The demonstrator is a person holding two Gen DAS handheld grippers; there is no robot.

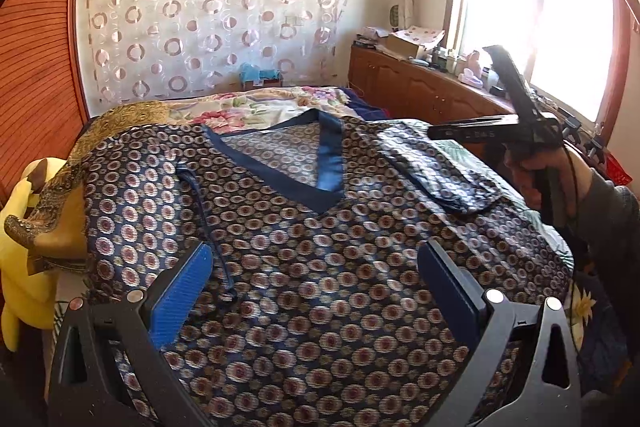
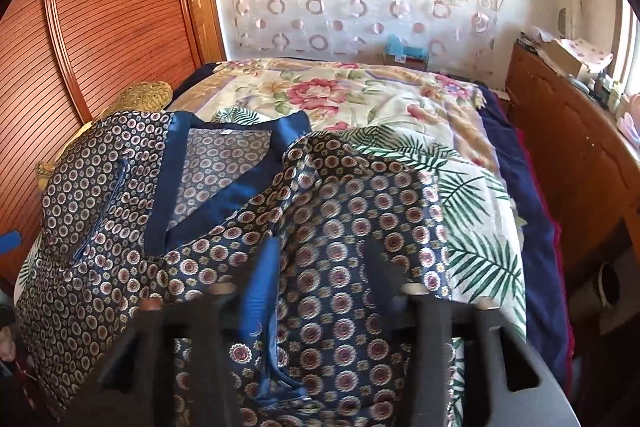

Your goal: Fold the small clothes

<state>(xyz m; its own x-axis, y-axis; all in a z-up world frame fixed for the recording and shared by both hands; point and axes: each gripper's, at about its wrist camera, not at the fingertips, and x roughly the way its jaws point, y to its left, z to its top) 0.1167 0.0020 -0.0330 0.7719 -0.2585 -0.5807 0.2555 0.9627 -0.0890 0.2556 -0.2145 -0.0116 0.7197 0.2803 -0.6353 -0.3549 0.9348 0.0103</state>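
A navy top with a round-medallion print and a plain blue V-neck band (image 1: pixel 312 211) lies spread on the bed, neck away from me. Its right sleeve (image 1: pixel 436 167) is folded in over the chest. My left gripper (image 1: pixel 316 267) hovers open and empty just above the lower chest, blue pads apart. My right gripper shows in the left wrist view (image 1: pixel 516 115) held up at the right, its fingers not seen. In the right wrist view the top (image 2: pixel 104 211) fills the left, and the right gripper (image 2: pixel 320 267) stands open over the folded sleeve (image 2: pixel 352 227), which is blurred.
The bed carries a palm-leaf sheet (image 2: pixel 480 227) and a floral cover (image 2: pixel 340 95). A yellow plush toy (image 1: pixel 24 267) and a gold cushion (image 1: pixel 80 163) sit at the left edge. A wooden cabinet (image 1: pixel 420 91) with clutter runs along the right under a window. A slatted wooden door (image 2: pixel 100 27) stands left.
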